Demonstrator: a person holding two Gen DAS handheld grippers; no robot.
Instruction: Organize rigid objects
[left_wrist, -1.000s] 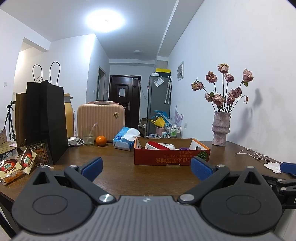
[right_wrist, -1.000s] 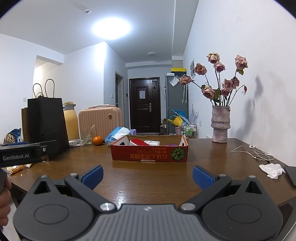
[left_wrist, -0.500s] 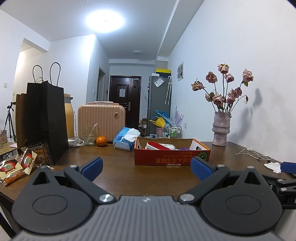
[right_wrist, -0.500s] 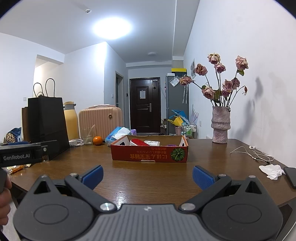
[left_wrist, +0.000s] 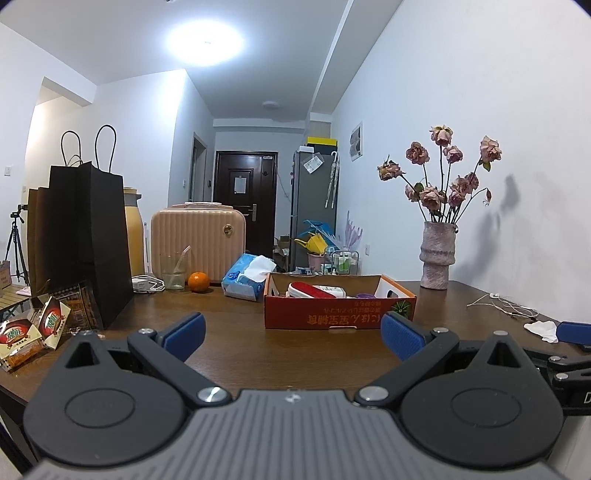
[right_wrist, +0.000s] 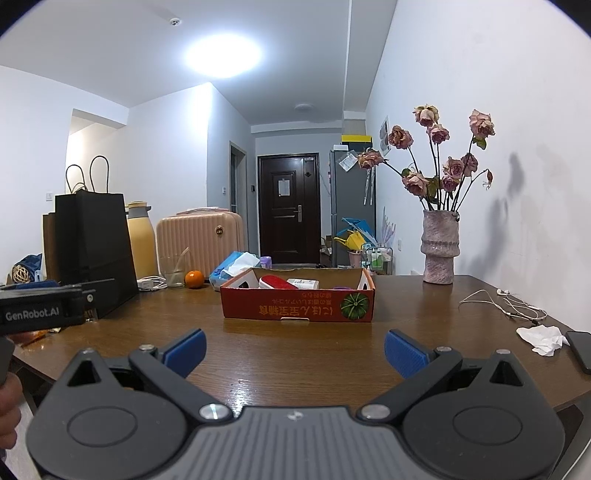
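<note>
Both my claws hang low over the near edge of the bench (right_wrist: 295, 354), empty, jaws spread wide apart. The left claw (left_wrist: 291, 330) and the right claw (right_wrist: 295, 345) both look straight at the red cardboard box (right_wrist: 295, 304), which sits mid-bench, well apart from either of them.

The rigid things I take to be mine to sort lie inside that box: a red-and-white case (right_wrist: 277, 284) toward its left, a white printed packet (right_wrist: 304, 283) just right of it, and something purple (right_wrist: 341, 288) showing only a sliver above the rim. I cannot tell what the purple piece is.

The red-and-white case looks like hard, glossy plastic, probably light but slippery, so I would pinch it across its narrow width near the middle, not by the rounded end where my pads could skid off. The white packet looks boxy and stiff; its flat sides should take the pads well, though a hard squeeze might dent it.

The box walls are thin card and will flex, so I would reach in from above rather than brush them.

Off to the left a glass (right_wrist: 173, 271) and an orange (right_wrist: 194, 278) stand near the black paper bag (right_wrist: 96, 251); the glass is fragile and smooth, best left alone unless needed.
</note>
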